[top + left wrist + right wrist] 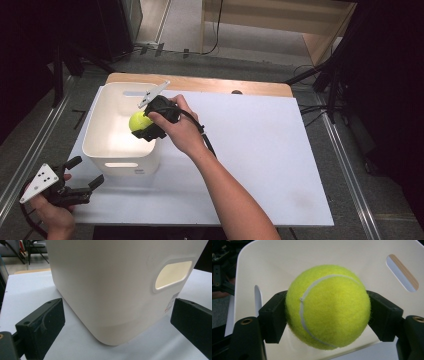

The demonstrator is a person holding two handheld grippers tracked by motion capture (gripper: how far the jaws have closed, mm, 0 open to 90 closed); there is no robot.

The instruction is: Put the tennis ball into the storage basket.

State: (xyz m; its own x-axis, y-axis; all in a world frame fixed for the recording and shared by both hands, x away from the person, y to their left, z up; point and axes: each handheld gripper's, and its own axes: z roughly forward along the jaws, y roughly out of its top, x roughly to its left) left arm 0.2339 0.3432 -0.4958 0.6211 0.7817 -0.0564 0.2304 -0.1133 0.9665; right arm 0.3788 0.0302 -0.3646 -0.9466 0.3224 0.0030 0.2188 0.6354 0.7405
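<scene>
Tabletop (260,150): white sheet over a wooden board, whose far edge shows as a wood strip.

Bin (107,145): white plastic, rounded corners, an oval handle slot in the near wall and another in the far wall. Stands on the left part of the tabletop, upright, open at the top. In the left gripper view its near corner and near slot (172,275) loom close, with a small label below the slot.

Tennis ball (140,121): yellow-green felt, white seam. Held above the bin's open top, at its right side, not resting on the bin floor. In the right gripper view the ball (328,306) sits between the two black jaws, both pressing its sides.

Right hand-held gripper (148,125): clenched on the tennis ball, over the bin's right rim, held by the right hand (182,127), forearm reaching in from the near edge.

Left hand-held gripper (90,175): released, jaws spread wide with nothing between them, at the near left corner of the tabletop, just near of the bin and pointing at it; held by the left hand (52,212).
</scene>
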